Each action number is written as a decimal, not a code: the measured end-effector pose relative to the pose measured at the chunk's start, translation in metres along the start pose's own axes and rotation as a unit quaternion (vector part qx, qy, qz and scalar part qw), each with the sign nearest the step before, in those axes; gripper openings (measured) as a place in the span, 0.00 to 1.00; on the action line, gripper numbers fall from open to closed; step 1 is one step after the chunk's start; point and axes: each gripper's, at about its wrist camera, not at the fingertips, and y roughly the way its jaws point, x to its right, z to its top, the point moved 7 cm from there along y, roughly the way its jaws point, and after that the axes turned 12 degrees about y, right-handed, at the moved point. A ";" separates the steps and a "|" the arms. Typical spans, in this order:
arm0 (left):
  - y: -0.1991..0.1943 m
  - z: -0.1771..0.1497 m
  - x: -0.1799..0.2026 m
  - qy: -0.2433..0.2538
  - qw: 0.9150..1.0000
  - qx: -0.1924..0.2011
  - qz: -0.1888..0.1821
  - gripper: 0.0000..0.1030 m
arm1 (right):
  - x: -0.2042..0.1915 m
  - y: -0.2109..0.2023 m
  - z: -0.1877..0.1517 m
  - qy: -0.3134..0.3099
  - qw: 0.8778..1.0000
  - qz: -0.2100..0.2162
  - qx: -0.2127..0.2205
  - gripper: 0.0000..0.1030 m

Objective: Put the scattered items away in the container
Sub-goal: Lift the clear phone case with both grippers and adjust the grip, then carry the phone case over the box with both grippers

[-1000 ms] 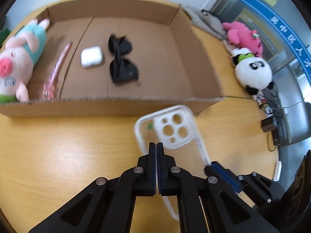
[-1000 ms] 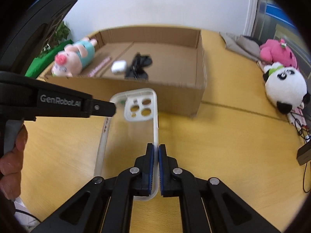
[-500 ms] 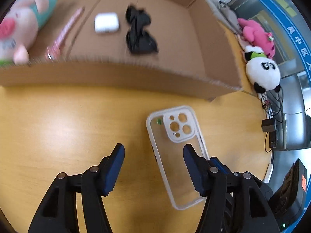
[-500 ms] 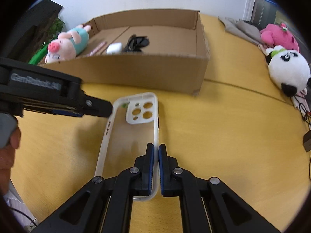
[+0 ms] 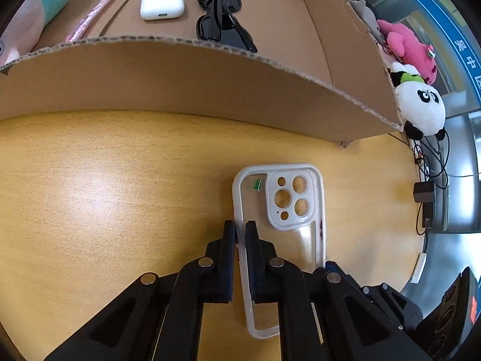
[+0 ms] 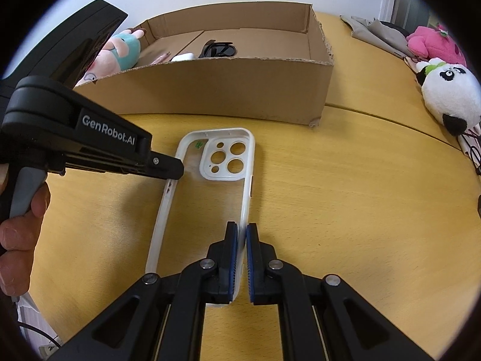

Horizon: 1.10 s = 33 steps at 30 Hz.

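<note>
Sunglasses, earbud case and pig toy sit boxed; both hand-held grippers (left, right) pinch the phone case, unboxed on the tabletop.

Left tongs: point steeply down, black arms converging from the bottom of the left wrist view; the jaws have just been closing and now stand nearly together, pinching the left rim of the clear phone case between the pads.
Left tongs from the right wrist view: reach in from the left edge, tip on the same left rim.
Right tongs: point steeply down, blue-lined pads drawn together on the right rim of the case.
Hand: at the left edge of the right wrist view, fingers wrapped round the grey handle of the left tongs.
</note>
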 end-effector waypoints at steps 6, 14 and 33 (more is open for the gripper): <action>-0.029 0.007 0.012 0.020 0.999 0.033 0.005 0.06 | -0.001 -0.023 0.012 0.007 0.999 0.001 0.036 0.05; -0.073 0.042 0.029 0.050 0.996 0.070 0.015 0.06 | -0.008 -0.060 0.052 0.008 0.996 0.009 0.086 0.05; -0.143 0.182 0.036 0.104 0.986 0.119 0.059 0.06 | -0.018 -0.075 0.193 0.021 0.991 0.002 0.133 0.05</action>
